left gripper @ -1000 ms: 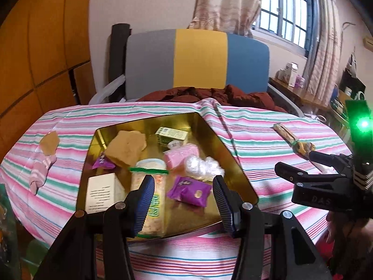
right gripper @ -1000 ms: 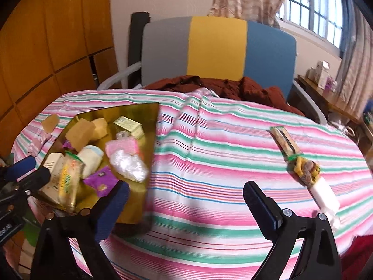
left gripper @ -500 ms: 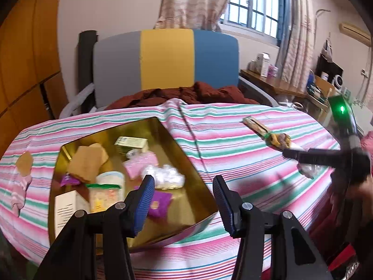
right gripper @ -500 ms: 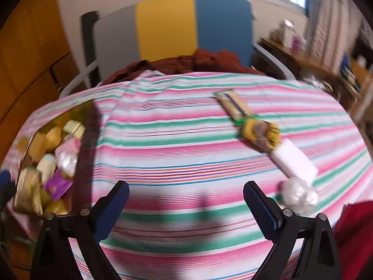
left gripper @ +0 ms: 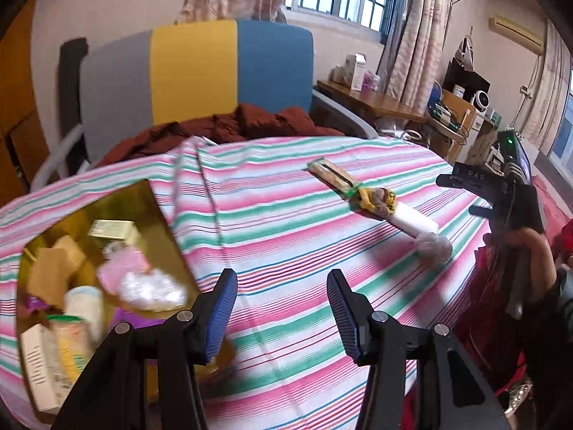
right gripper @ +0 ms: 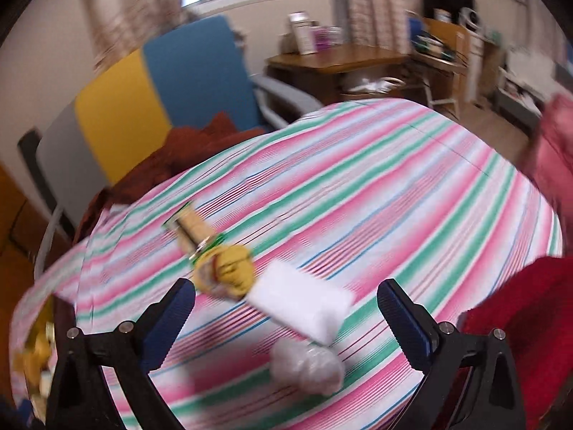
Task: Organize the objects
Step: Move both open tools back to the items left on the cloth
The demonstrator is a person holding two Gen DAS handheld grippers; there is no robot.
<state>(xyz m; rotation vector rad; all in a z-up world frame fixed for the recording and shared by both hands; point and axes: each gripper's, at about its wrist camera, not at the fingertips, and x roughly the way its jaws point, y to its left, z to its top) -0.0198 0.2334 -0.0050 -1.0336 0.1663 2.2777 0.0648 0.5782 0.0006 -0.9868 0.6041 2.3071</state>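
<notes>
On the striped cloth [right gripper: 394, 186], right of the gold tray [left gripper: 150, 211]: wrapper [right gripper: 189, 227], yellow packet [right gripper: 229, 268], white block [right gripper: 304, 304] and clear ball [right gripper: 304, 365] are lying in one row, running far-left to near-right. Both views are swinging rightward since earlier; the tray is sliding off left. The right gripper [right gripper: 286, 326], jaws spread and empty, is straddling block and ball. The left gripper [left gripper: 281, 311], parted, is holding nothing.

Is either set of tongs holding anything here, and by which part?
Nothing is held. The left tongs and right tongs both stand open and empty above the striped tablecloth.
</notes>
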